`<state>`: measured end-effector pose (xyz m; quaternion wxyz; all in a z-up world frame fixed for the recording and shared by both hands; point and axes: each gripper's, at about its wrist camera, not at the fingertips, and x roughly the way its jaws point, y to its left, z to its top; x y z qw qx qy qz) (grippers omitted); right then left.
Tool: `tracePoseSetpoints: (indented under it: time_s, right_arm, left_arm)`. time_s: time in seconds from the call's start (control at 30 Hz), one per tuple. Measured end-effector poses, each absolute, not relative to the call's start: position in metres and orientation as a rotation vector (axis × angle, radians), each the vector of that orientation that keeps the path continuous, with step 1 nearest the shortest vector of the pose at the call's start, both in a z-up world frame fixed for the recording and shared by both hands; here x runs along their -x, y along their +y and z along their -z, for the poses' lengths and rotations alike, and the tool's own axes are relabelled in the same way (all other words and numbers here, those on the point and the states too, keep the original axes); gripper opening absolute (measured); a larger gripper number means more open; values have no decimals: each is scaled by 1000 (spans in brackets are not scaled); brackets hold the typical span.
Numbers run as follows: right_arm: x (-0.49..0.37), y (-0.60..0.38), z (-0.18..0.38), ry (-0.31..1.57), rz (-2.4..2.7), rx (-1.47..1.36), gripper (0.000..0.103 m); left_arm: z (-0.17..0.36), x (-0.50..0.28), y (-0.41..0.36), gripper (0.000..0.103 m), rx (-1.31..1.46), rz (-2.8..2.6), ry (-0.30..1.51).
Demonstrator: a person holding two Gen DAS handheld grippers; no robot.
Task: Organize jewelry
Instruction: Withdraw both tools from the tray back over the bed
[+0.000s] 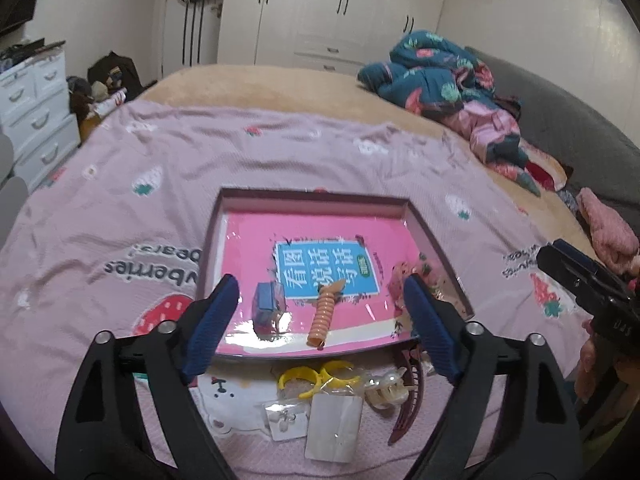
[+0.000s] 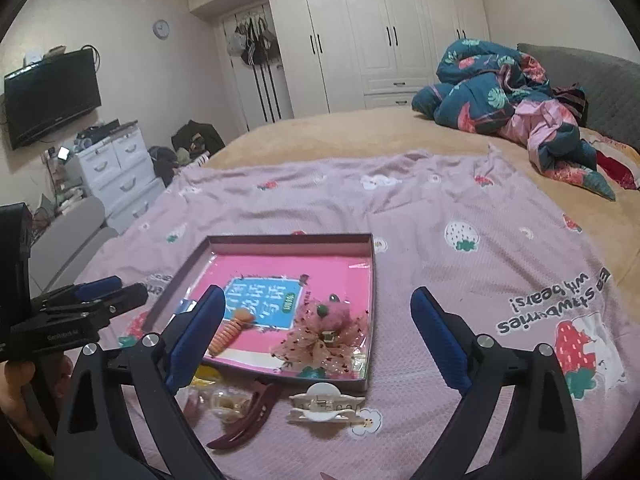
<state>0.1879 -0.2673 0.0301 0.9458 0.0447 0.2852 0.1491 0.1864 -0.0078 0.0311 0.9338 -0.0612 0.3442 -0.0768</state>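
A shallow box (image 1: 436, 248) (image 2: 370, 272) with a pink printed floor lies on the pink bedspread. In it are an orange ridged hair clip (image 1: 322, 316) (image 2: 228, 334), a small blue box (image 1: 269, 300) and a pink bear bow (image 2: 328, 330) (image 1: 404, 280). In front of the box lie a yellow clip (image 1: 316, 378), a dark red clip (image 1: 410, 404) (image 2: 250, 416), a cream claw clip (image 2: 324, 402) (image 1: 386, 390) and earring cards (image 1: 334, 426). My left gripper (image 1: 320, 324) is open and empty over the box's near edge. My right gripper (image 2: 316, 344) is open and empty above the cream clip.
A crumpled teal and pink quilt (image 2: 508, 96) lies at the far right of the bed by a grey headboard (image 2: 612, 88). White drawers (image 2: 116, 168) and a wall television (image 2: 50, 96) stand at the left. White wardrobes (image 2: 360, 40) line the back wall.
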Motion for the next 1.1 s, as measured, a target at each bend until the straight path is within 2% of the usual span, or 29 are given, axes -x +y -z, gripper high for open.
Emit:
tracePoseSetpoints:
  time_s: [0.13,0.3,1.1]
  right_arm:
    - [-175,-269,-43,551,-312,-95,94]
    - [-160,-269,-56,524,-321,-90,95]
    - [-109,-259,-63,513,-358,-52,95]
  left_arm:
    - [-44,-172,-5,89,123,136,667]
    - [-56,-158,0,92,128,121,635]
    - [-55,-103,15,93,114,97,626]
